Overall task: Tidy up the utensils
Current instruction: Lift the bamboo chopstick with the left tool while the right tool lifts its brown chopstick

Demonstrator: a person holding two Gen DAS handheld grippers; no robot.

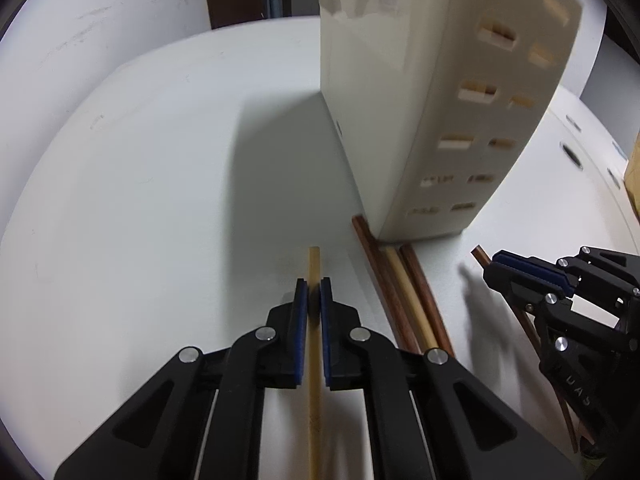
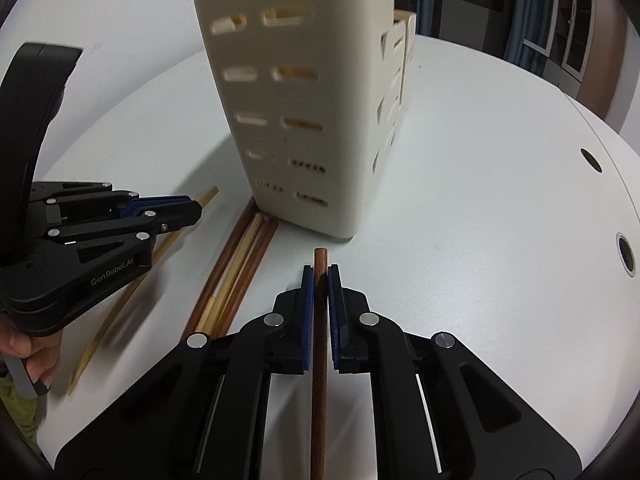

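My left gripper (image 1: 314,286) is shut on a light bamboo chopstick (image 1: 314,360) that runs forward between its pads. It also shows in the right wrist view (image 2: 198,210) with the light chopstick (image 2: 120,304). My right gripper (image 2: 320,274) is shut on a dark brown chopstick (image 2: 319,360); in the left wrist view it (image 1: 494,266) holds that dark chopstick (image 1: 480,254). A cream slotted utensil holder (image 1: 420,100) (image 2: 304,80) stands upright ahead of both. Three chopsticks, two dark and one light (image 1: 404,292) (image 2: 236,272), lie on the table against its base.
The white round table (image 1: 160,160) (image 2: 480,160) carries everything. It has round holes near its right edge (image 2: 626,256). A smaller cream box (image 2: 406,40) stands behind the holder. A cardboard box edge (image 1: 632,176) shows at the far right.
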